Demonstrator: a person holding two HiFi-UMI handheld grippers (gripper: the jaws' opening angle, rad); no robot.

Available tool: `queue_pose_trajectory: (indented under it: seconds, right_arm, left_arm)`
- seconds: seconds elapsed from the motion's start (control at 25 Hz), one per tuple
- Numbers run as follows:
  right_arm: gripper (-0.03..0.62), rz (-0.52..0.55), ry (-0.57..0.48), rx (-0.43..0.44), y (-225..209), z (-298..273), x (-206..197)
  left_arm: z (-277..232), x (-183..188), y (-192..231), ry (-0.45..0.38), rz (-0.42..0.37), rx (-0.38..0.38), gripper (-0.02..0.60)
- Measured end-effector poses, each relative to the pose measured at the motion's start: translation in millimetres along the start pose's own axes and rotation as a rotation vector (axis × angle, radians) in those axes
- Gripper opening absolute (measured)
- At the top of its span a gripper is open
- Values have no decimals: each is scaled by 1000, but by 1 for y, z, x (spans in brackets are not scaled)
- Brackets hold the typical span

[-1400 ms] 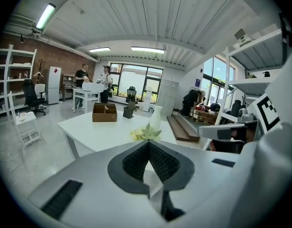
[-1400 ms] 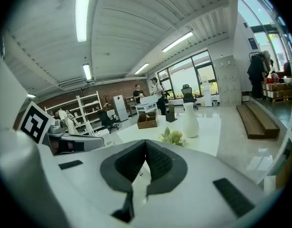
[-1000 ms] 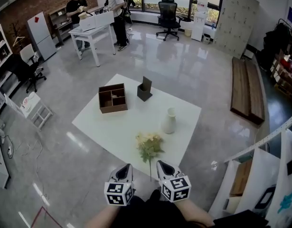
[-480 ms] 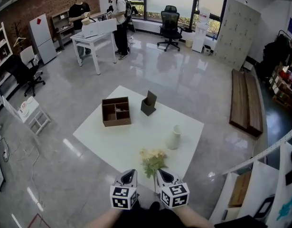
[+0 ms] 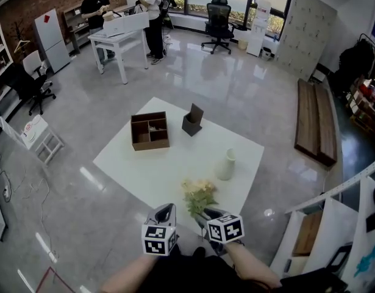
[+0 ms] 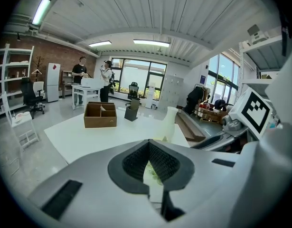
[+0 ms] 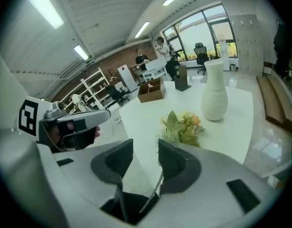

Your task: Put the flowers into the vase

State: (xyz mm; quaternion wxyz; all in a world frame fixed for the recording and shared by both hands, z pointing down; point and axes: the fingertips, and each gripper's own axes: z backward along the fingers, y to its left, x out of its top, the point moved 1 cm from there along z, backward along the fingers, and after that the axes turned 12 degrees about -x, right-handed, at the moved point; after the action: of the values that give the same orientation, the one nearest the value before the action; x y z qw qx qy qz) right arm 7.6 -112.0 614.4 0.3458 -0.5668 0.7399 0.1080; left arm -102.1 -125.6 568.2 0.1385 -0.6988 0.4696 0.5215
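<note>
Right gripper point(image 5: 209, 213), jaws just opened and spread about the stem of the flowers point(image 5: 198, 195) lying on the white table point(image 5: 147, 173) short of the vase point(image 5: 225, 165); left gripper point(image 5: 165, 209) pressed shut; an off-centre closure could let the thin stem slip.

In the head view the flowers point(image 5: 198, 194) lose their stem at five o'clock under the right gripper point(image 5: 211, 214), whose jaws have just been opening with the stem between them. In the left gripper view the left gripper point(image 6: 148, 148) covers the blooms, save a green sliver, and the foot of the vase point(image 6: 170, 122). What the wooden box point(image 5: 150, 130) holds, at eleven o'clock of the blooms, is too small to tell.
</note>
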Motion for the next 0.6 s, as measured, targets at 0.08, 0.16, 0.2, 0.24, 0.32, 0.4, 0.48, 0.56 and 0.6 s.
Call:
queue_pose_trajectory:
  seconds: [0.08, 0.16, 0.2, 0.24, 0.32, 0.4, 0.48, 0.56, 0.6]
  right_arm:
    - [172, -33, 82, 9, -6, -9, -11]
    - [184, -78, 164, 23, -11, -16, -27]
    - [184, -94, 202, 32, -13, -20, -34]
    - [187, -101, 240, 37, -16, -24, -40]
    - [187, -105, 312, 34, -22, -35, -49]
    - [187, -128, 374, 34, -28, -48, -56]
    - [187, -174, 429, 50, -30, -59, -61]
    - [187, -201, 477, 62, -30, -70, -65]
    - [187, -208, 500, 67, -30, -74, -67]
  left_arm:
    - [-1, -1, 2, 10, 6, 3, 3]
    - [0, -6, 3, 20, 20, 3, 3]
    - [0, -8, 3, 25, 27, 3, 3]
    - [0, -10, 4, 30, 33, 4, 3]
    - [-2, -14, 6, 42, 37, 10, 3]
    - [-5, -18, 7, 56, 39, 13, 3]
    - [-8, -22, 6, 66, 45, 9, 3]
    - [-10, -25, 5, 71, 46, 4, 3]
    - [-11, -25, 4, 73, 46, 1, 3]
